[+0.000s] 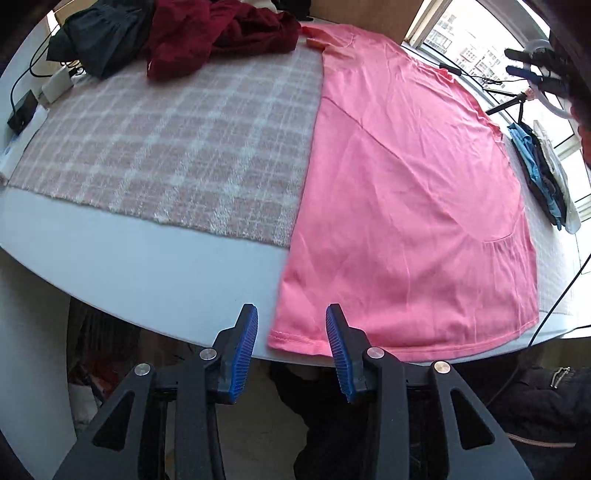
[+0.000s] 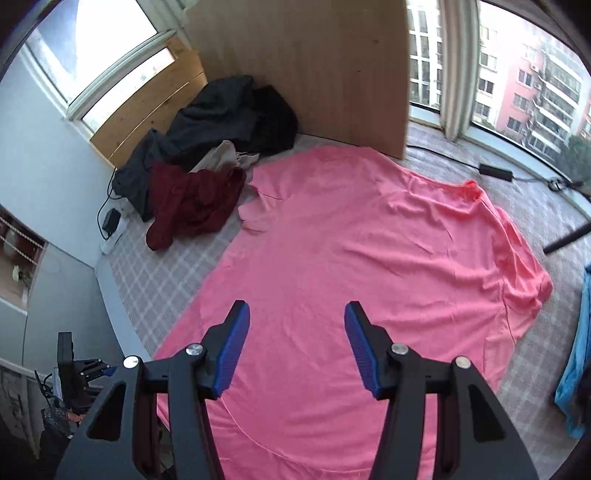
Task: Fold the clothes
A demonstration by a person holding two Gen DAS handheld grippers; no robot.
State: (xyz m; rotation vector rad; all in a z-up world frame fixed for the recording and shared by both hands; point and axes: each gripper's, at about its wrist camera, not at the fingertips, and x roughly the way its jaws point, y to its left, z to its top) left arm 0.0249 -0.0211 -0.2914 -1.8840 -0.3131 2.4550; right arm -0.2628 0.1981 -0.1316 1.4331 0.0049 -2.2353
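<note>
A pink T-shirt [image 1: 406, 192] lies spread flat on the checked cloth [image 1: 166, 147] that covers the table; it also shows in the right wrist view [image 2: 351, 258]. Its left side looks folded inward along a straight edge. My left gripper [image 1: 291, 317] is open and empty, just above the shirt's near left hem corner at the table's front edge. My right gripper [image 2: 297, 317] is open and empty, hovering over the shirt's lower middle. The right gripper [image 1: 532, 70] also shows at the far right of the left wrist view.
A pile of unfolded clothes, dark red [image 1: 221, 33] and black [image 1: 99, 33], lies at the far left; it also shows in the right wrist view [image 2: 195, 199]. A stack of blue and dark garments [image 1: 543, 173] lies right of the shirt. A wooden board [image 2: 314, 74] stands behind. Cables and a charger [image 1: 22, 110] sit at the left edge.
</note>
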